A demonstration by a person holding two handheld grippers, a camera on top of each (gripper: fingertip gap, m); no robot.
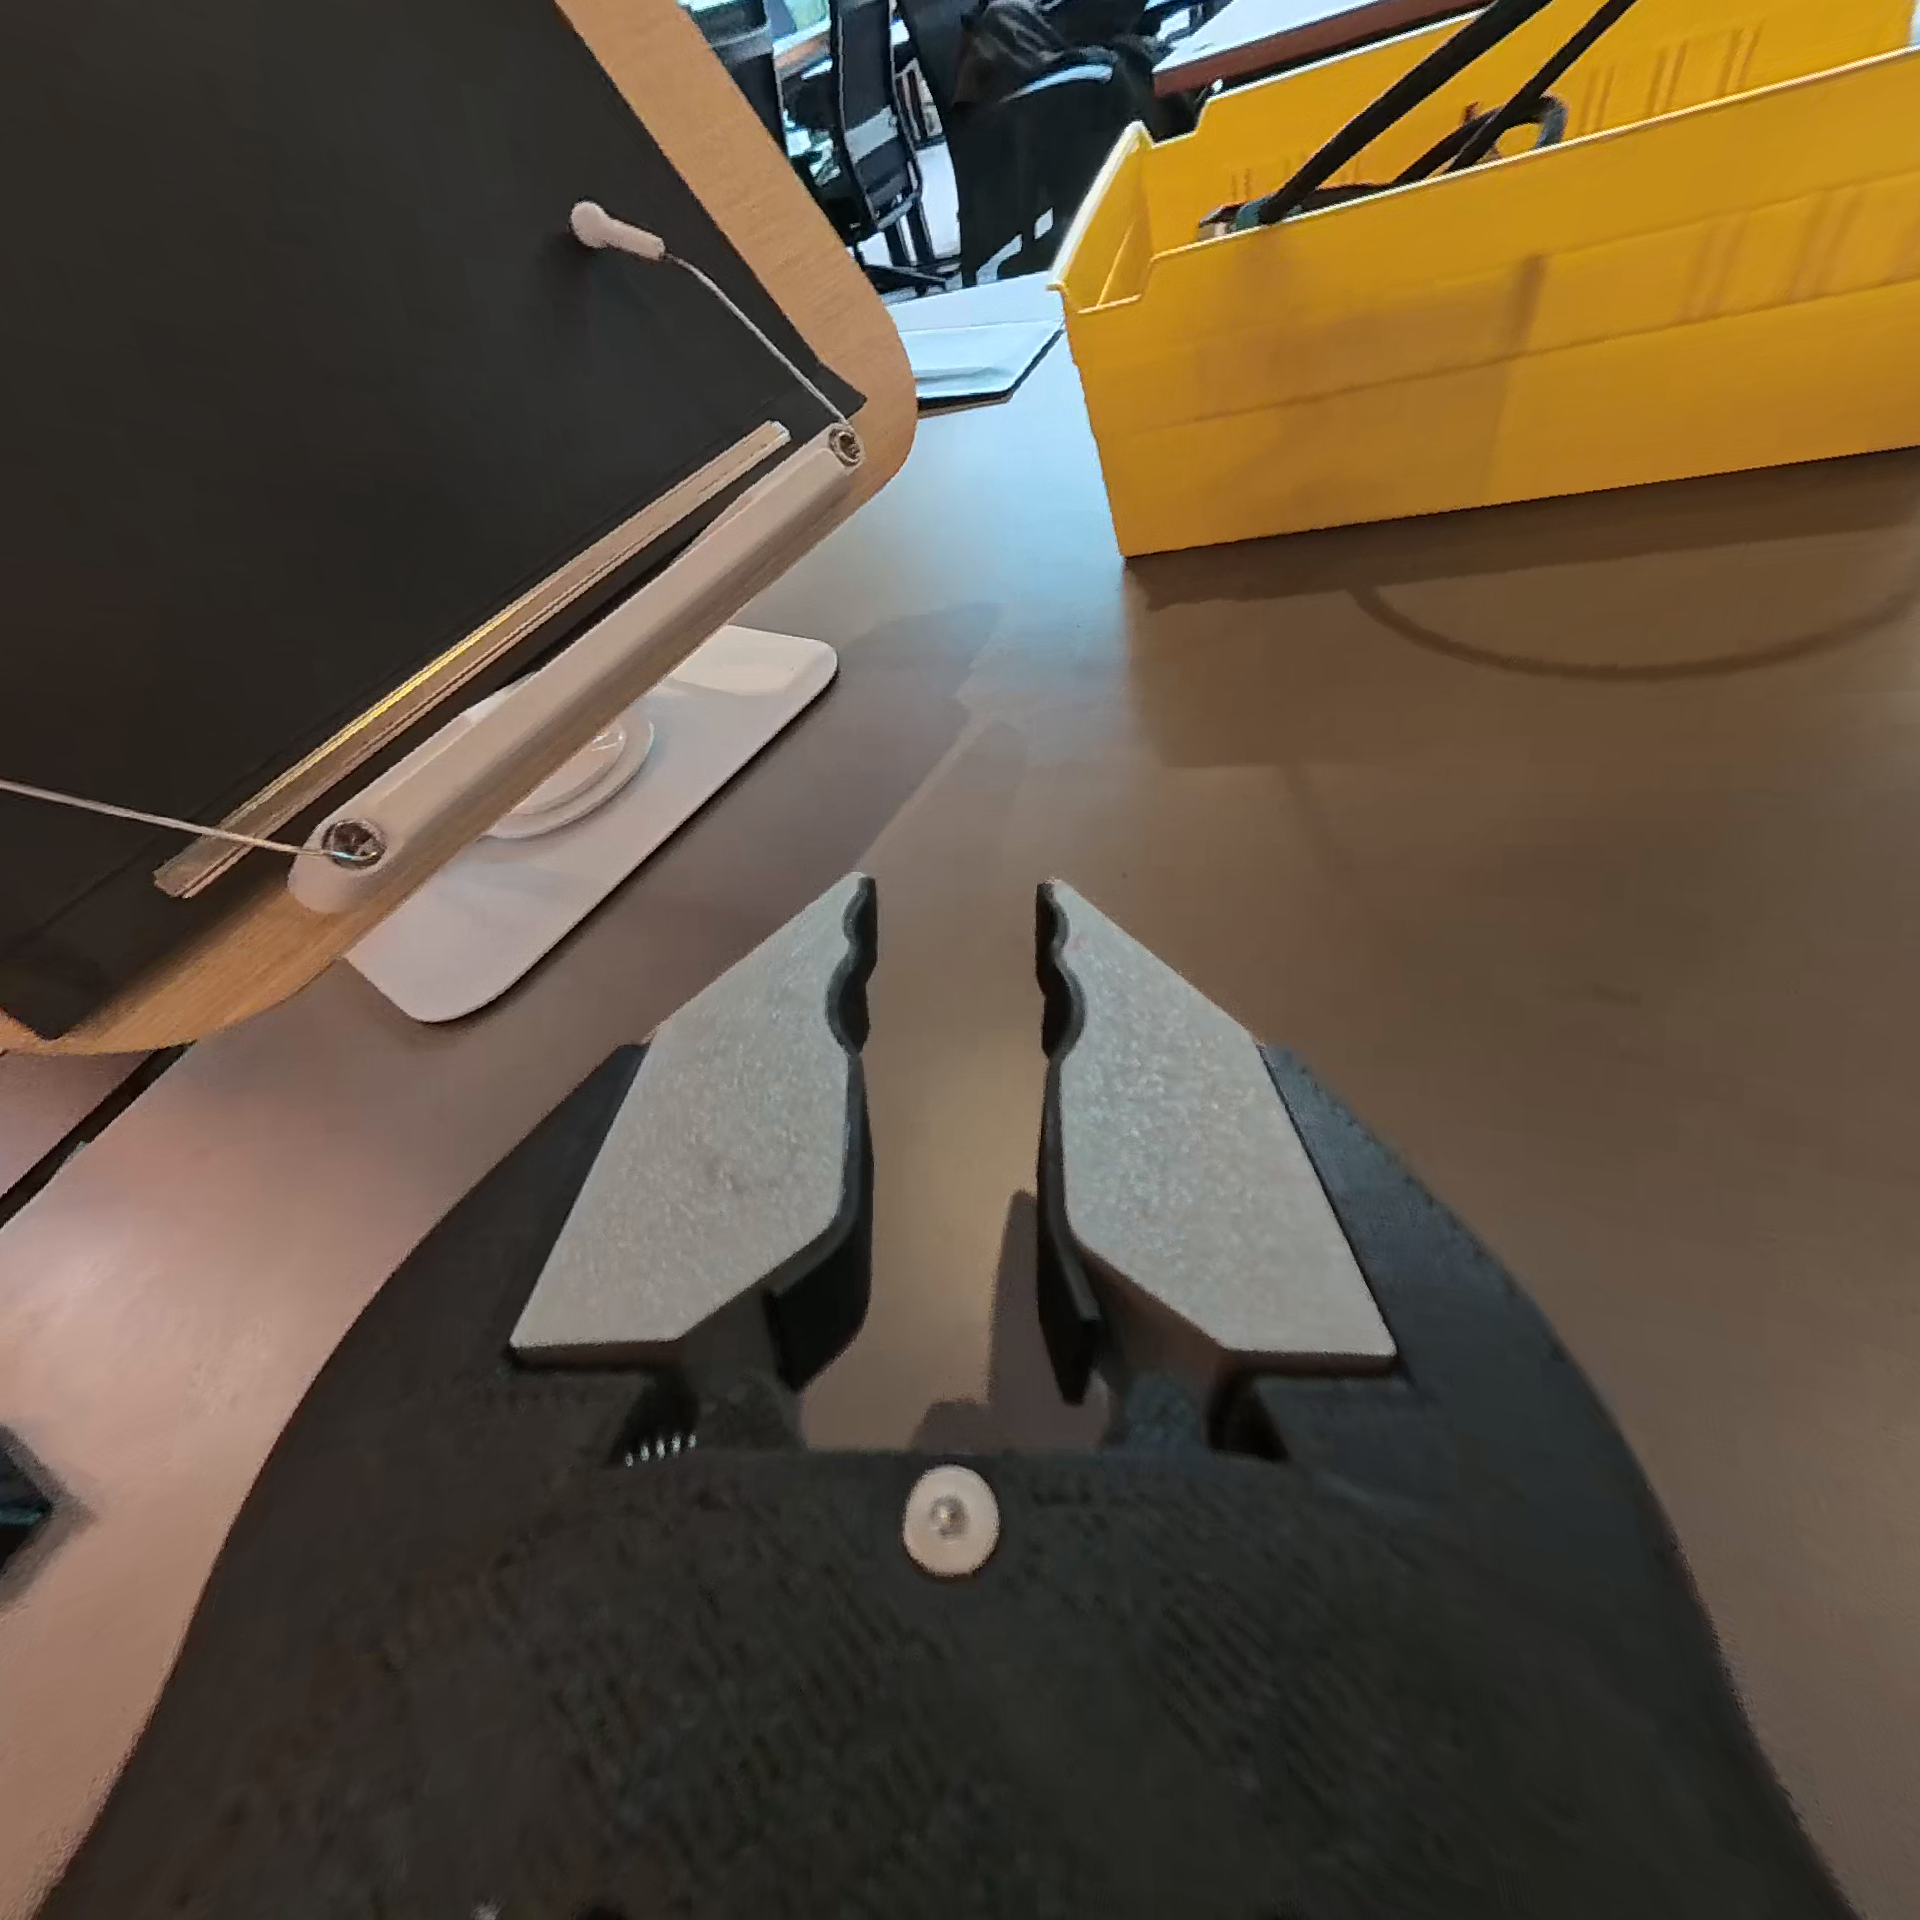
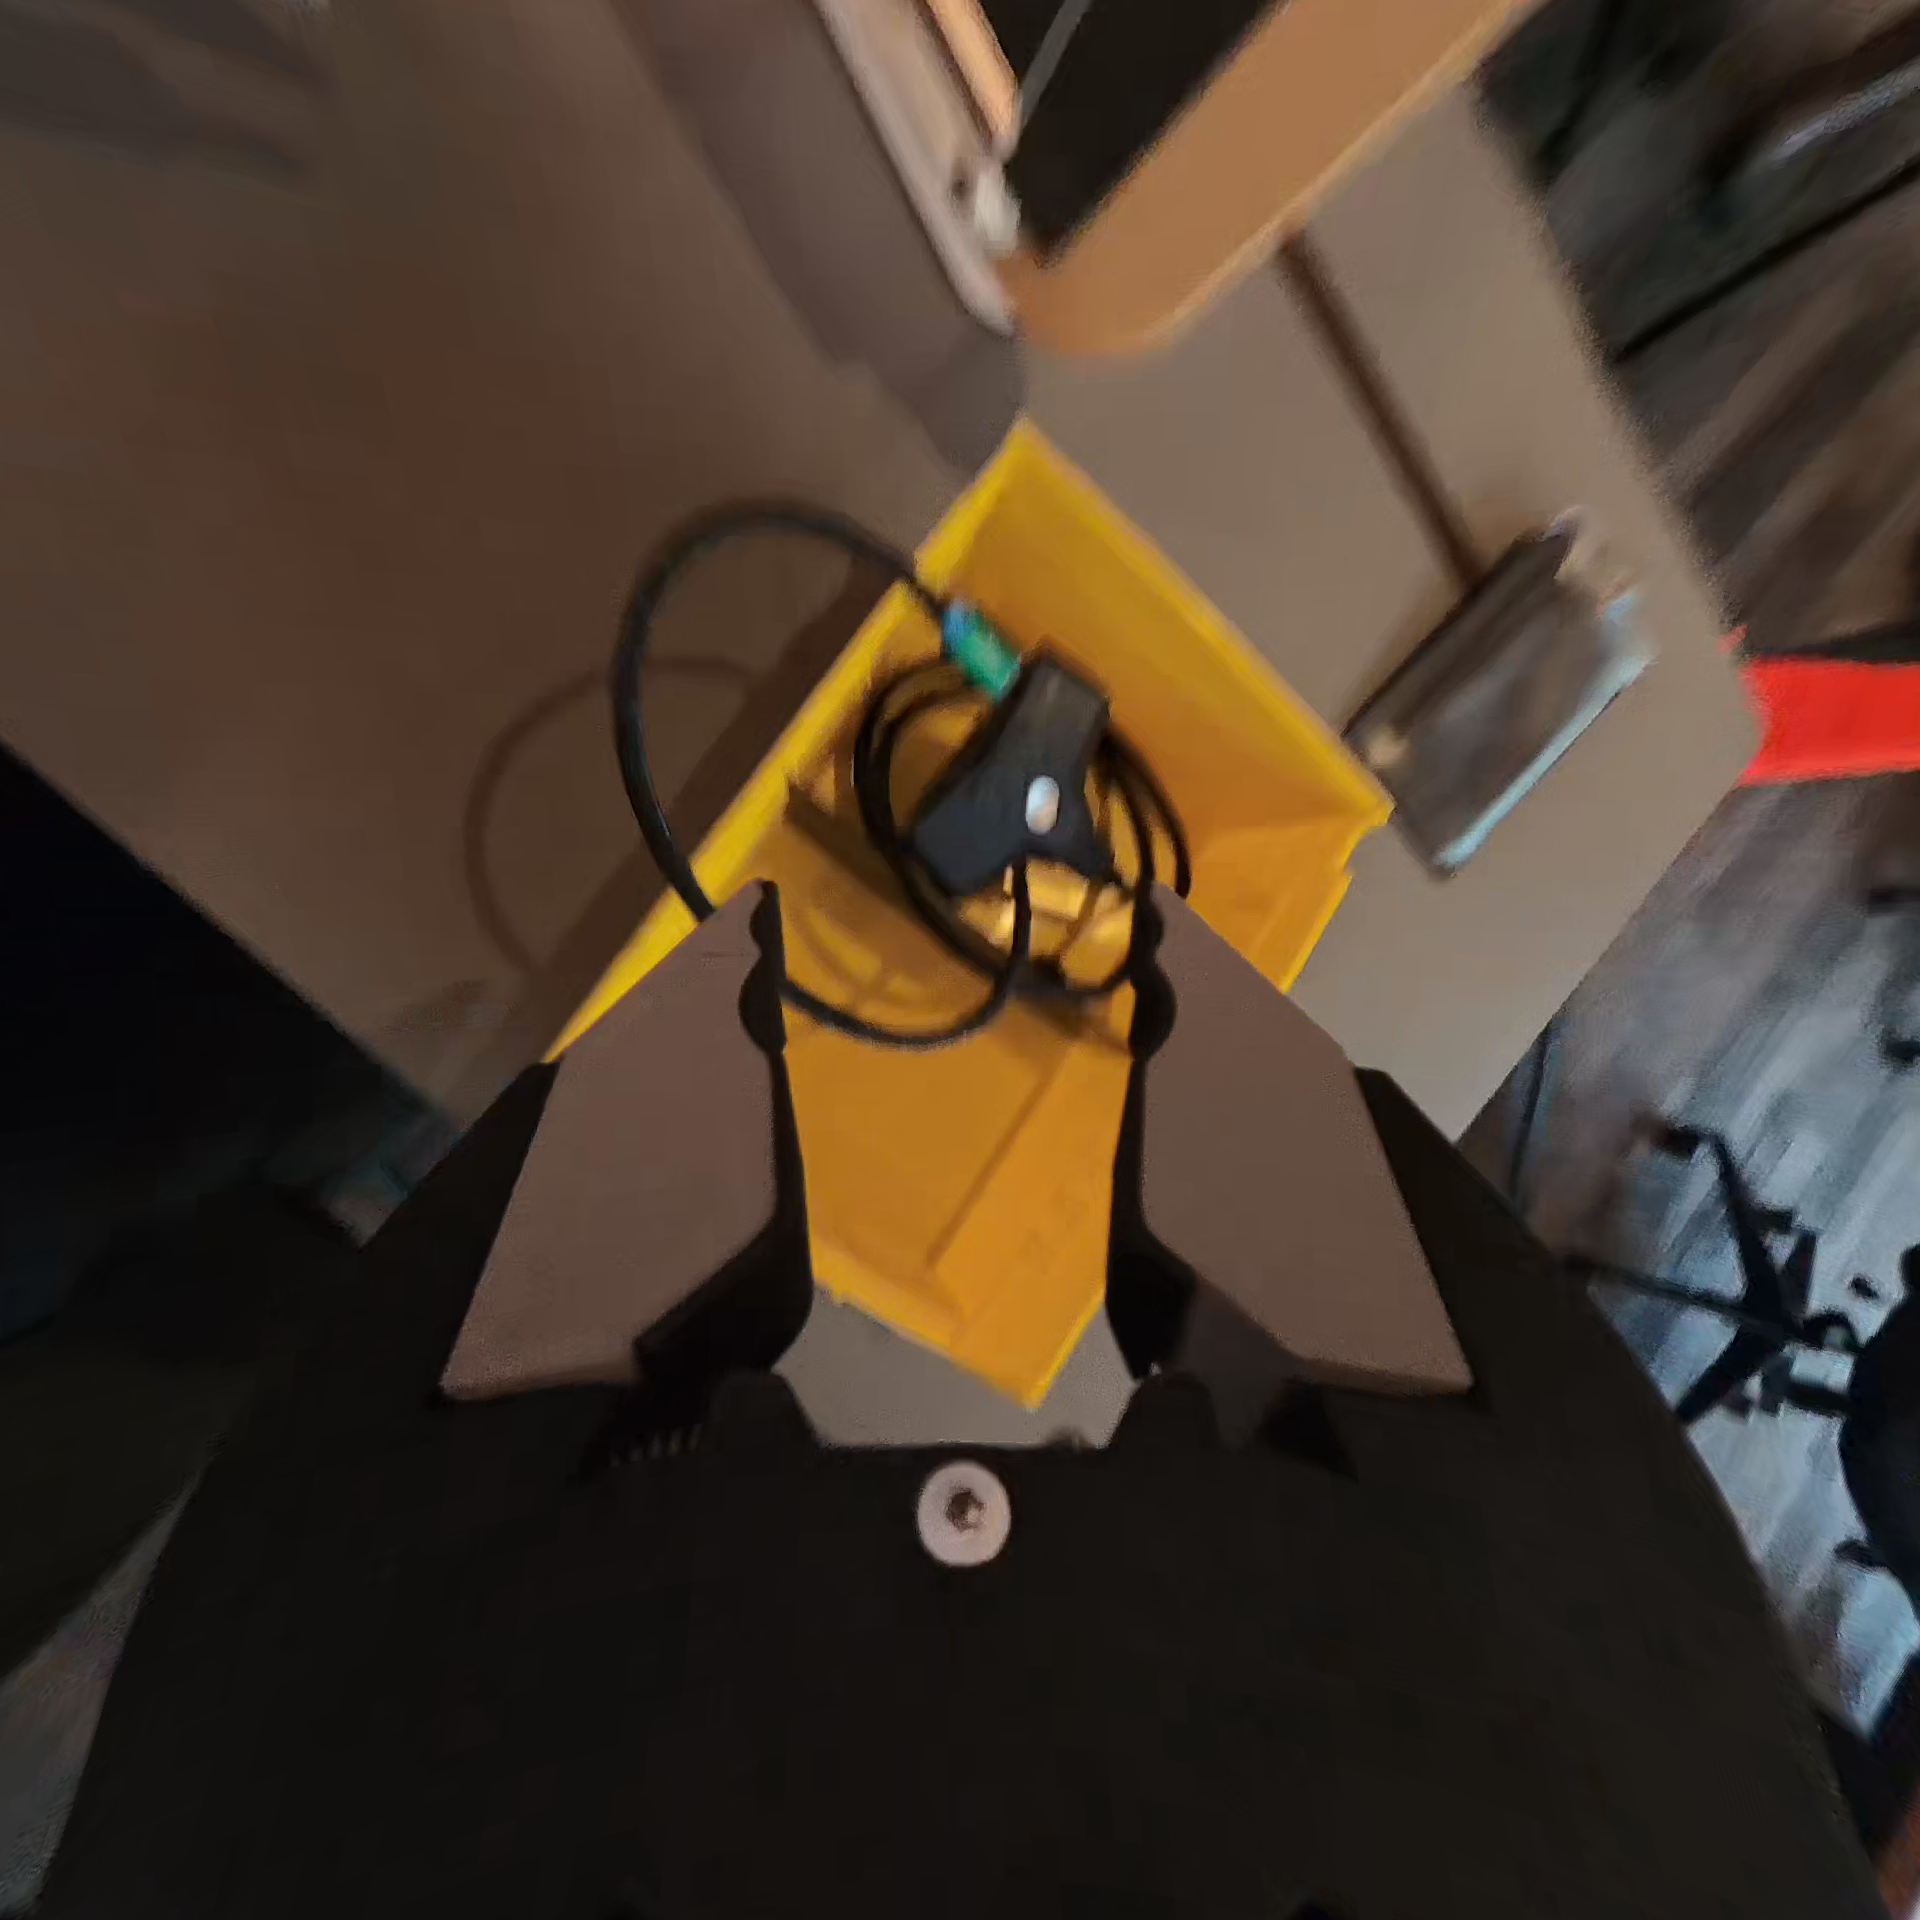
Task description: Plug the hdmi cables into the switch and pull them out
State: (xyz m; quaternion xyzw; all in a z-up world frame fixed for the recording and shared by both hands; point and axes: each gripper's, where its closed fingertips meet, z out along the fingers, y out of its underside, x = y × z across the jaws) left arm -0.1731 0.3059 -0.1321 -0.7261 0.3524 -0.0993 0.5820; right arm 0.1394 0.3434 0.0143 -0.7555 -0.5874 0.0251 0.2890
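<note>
In the blurred right wrist view, a black HDMI switch point(image 2: 1013, 790) lies in a yellow bin point(image 2: 1226, 665) among coiled black cables point(image 2: 904, 997). A green plug point(image 2: 971, 655) sits at the switch's far end, and its cable point(image 2: 639, 675) loops out over the bin wall onto the table. My right gripper point(image 2: 956, 914) is open and empty, above the bin and pointing down into it. My left gripper point(image 1: 956, 914) is open and empty, low over the brown table. The bin point(image 1: 1455, 395) stands ahead to its right, with black cables point(image 1: 1392, 135) rising out of it.
A wooden book stand point(image 1: 312, 416) with a black board on a white base point(image 1: 623, 831) stands close on the left gripper's left. It also shows in the right wrist view point(image 2: 1195, 156). A grey box-like object point(image 2: 1507, 707) lies beyond the bin near the table edge. The left gripper's tips are roughly 35 cm from the right gripper's.
</note>
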